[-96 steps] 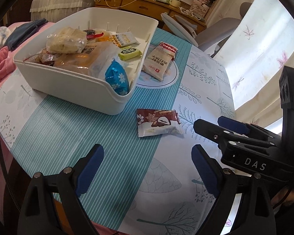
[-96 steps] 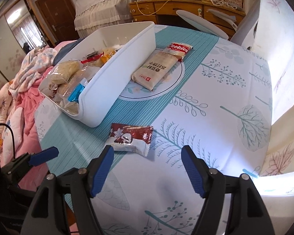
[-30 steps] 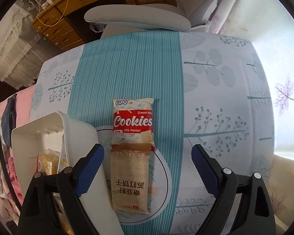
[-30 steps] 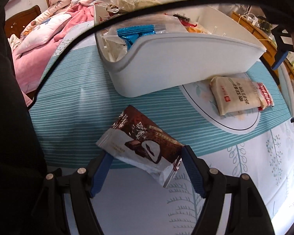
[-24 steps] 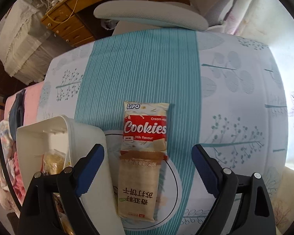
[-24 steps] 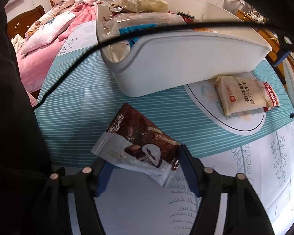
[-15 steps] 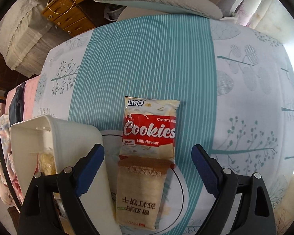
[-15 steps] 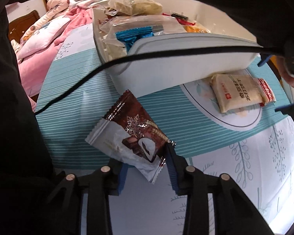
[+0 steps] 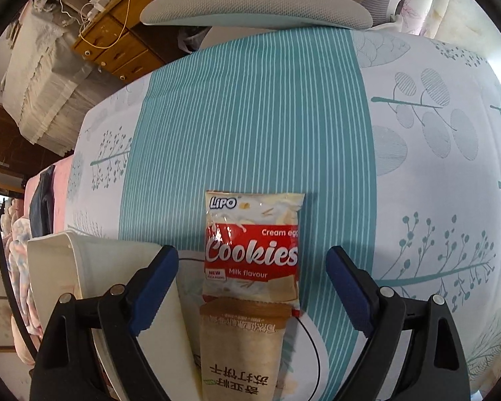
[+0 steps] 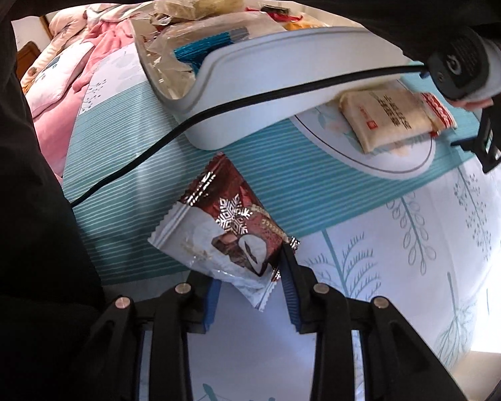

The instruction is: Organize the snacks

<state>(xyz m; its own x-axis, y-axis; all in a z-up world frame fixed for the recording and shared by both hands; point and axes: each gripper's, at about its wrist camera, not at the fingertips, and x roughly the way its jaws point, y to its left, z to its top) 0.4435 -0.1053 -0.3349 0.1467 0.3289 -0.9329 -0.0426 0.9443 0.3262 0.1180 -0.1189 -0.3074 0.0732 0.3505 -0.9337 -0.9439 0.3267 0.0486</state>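
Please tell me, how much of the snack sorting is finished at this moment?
Done: the white bin already holds several snacks. In hand: the right gripper is shut on the brown chocolate packet, having just closed. Left: the cookies pack and the tan cracker pack still lie on the tablecloth; the open left gripper hovers over them.

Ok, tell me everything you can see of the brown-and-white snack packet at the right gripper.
The brown-and-white snack packet is a glossy foil-look pillow wrapper with crimped, serrated ends: dark brown with a silver snowflake on one part, white on the other, and a picture of a chocolate-coated, white-filled sweet. It looks sealed. It sits tilted, its brown end raised toward the white bin and off the tablecloth. The right gripper has just been closing, and its blue fingers now pinch the packet's near end.
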